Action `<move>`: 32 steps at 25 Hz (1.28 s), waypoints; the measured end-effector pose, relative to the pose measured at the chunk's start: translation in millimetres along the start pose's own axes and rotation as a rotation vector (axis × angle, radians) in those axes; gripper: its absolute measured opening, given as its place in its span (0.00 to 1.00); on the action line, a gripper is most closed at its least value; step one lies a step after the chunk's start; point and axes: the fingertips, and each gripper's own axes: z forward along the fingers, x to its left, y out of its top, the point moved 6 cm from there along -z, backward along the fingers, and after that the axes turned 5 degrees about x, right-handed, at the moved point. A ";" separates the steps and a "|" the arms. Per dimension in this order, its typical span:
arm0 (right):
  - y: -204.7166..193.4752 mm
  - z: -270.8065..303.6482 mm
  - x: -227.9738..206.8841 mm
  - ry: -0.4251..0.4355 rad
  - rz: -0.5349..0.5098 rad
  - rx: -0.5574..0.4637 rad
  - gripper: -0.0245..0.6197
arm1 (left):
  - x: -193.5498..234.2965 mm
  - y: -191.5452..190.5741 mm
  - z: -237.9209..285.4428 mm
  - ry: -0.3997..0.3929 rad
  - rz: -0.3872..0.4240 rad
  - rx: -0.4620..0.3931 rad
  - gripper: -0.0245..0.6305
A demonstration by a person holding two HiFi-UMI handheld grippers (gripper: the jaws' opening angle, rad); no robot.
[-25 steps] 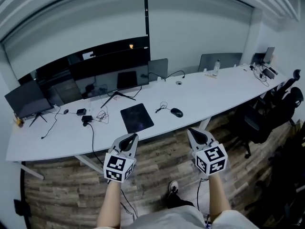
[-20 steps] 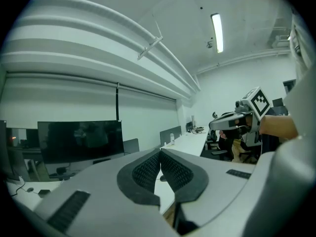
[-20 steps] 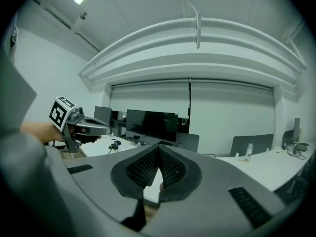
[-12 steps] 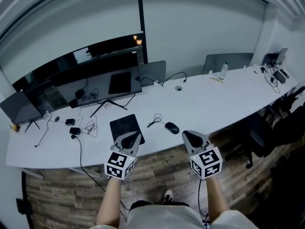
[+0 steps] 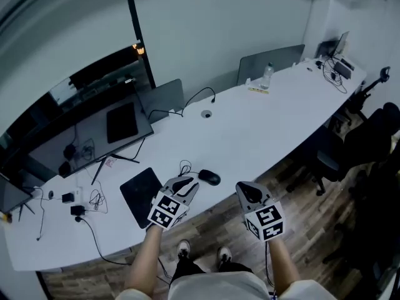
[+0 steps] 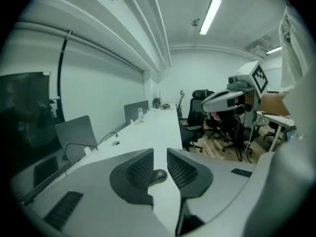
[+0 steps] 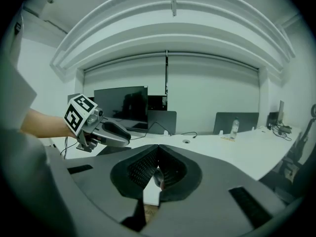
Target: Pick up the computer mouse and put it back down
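The computer mouse (image 5: 209,177) lies on the white desk (image 5: 262,127), close to the edge nearest the person. Its thin cable (image 5: 184,166) is looped just behind it. A dark mouse pad (image 5: 141,194) lies flat beside it, also at that near edge.

The left tongs (image 5: 190,183) reach over the near edge, tips just short of the mouse and not touching it. In the left gripper view their jaws stand slightly apart and have just been opening. Nothing is gripped; the mouse (image 6: 158,176) shows through the gap, resting on the desk ahead of them.

The right tongs (image 5: 248,191) hang off the near edge, over the wood floor (image 5: 294,186), near the mouse but apart from it. In the right gripper view their tips meet, so they are closed and hold nothing.

Toward the far edge a large monitor (image 5: 94,124) stands on a splayed stand, and a clear bottle (image 5: 267,76) stands farther along. Black office chairs (image 5: 359,142) crowd the desk's right end.
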 end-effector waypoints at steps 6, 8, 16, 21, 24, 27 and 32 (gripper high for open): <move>-19.7 36.9 -7.4 -0.135 0.119 0.070 0.06 | 21.9 -36.4 95.3 -0.222 0.204 0.183 0.29; -28.5 44.1 -7.8 -0.176 0.155 0.095 0.06 | 26.9 -49.8 122.2 -0.291 0.259 0.244 0.33; -64.7 46.8 4.2 -0.275 0.238 0.183 0.06 | 40.7 -87.3 206.3 -0.488 0.390 0.407 0.53; -86.9 41.3 6.9 -0.313 0.286 0.229 0.06 | 45.5 -103.9 232.4 -0.549 0.515 0.487 0.58; -92.8 39.4 7.7 -0.323 0.297 0.243 0.06 | 39.3 -110.9 241.1 -0.588 0.548 0.512 0.58; -92.7 39.2 5.9 -0.314 0.278 0.249 0.06 | 36.0 -114.3 242.9 -0.598 0.529 0.523 0.57; -89.3 35.8 0.4 -0.292 0.256 0.233 0.06 | 28.8 -115.4 231.8 -0.563 0.452 0.508 0.50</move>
